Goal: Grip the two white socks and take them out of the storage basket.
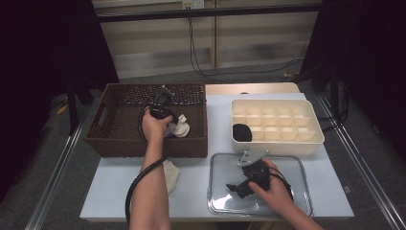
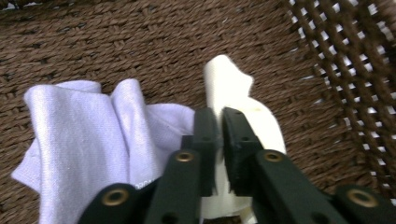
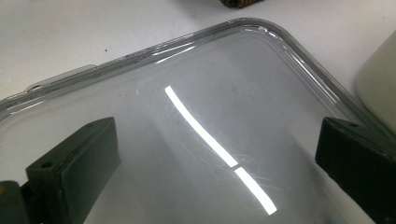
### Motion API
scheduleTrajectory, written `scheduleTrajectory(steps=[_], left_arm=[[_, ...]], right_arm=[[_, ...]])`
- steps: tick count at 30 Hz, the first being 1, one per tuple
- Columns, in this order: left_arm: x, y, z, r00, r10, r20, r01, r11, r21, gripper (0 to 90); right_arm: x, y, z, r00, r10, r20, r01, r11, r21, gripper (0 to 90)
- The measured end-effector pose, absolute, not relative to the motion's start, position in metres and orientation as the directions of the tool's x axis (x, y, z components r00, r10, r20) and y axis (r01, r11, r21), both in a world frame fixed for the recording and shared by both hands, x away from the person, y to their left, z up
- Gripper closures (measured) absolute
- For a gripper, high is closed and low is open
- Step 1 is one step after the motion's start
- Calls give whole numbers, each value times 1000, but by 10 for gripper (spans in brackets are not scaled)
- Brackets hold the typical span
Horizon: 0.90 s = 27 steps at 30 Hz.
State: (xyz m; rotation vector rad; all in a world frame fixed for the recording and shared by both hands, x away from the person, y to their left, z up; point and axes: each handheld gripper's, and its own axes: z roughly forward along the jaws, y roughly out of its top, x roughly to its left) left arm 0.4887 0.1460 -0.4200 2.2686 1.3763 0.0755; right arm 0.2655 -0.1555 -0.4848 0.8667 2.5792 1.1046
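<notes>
My left gripper (image 2: pixel 219 116) reaches down into the brown woven basket (image 1: pixel 148 146) and is shut on a cream sock (image 2: pixel 233 84), with a thin fold of it pinched between the jaws. A pale lavender cloth (image 2: pixel 88 130) lies crumpled beside the sock on the basket floor. In the high view the left gripper (image 1: pixel 173 120) sits at the basket's near right part, with the sock (image 1: pixel 182 128) at its tips. My right gripper (image 3: pixel 219 154) stands open above a clear plastic lid (image 3: pixel 210 93) with nothing between its jaws. It hovers near the table's front edge (image 1: pixel 234 187).
A cream tray of compartments (image 1: pixel 277 120) stands at the back right with a black rolled item (image 1: pixel 242 132) in its near left cell. A white cloth (image 1: pixel 171 175) lies on the table in front of the basket. The clear lid (image 1: pixel 287 167) lies flat before the tray.
</notes>
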Motion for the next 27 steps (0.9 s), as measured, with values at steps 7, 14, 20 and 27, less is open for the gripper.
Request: scheduleTrajectory(steps=[7, 14, 20, 27], left_arm=[[486, 147, -396, 487, 850, -201, 814, -359, 456, 864], [479, 154, -367, 499, 838, -220, 799, -346, 493, 864], [473, 158, -347, 508, 834, -216, 793, -354, 496, 864], [463, 161, -328, 501, 832, -239, 799, -339, 496, 865]], right_arm=[[266, -156, -485, -808, 588, 41, 435, 549, 714, 0], [266, -155, -485, -808, 588, 40, 435, 549, 714, 0], [266, -155, -485, -809, 587, 40, 434, 550, 714, 0], [265, -155, -485, -808, 588, 41, 435, 548, 714, 0]])
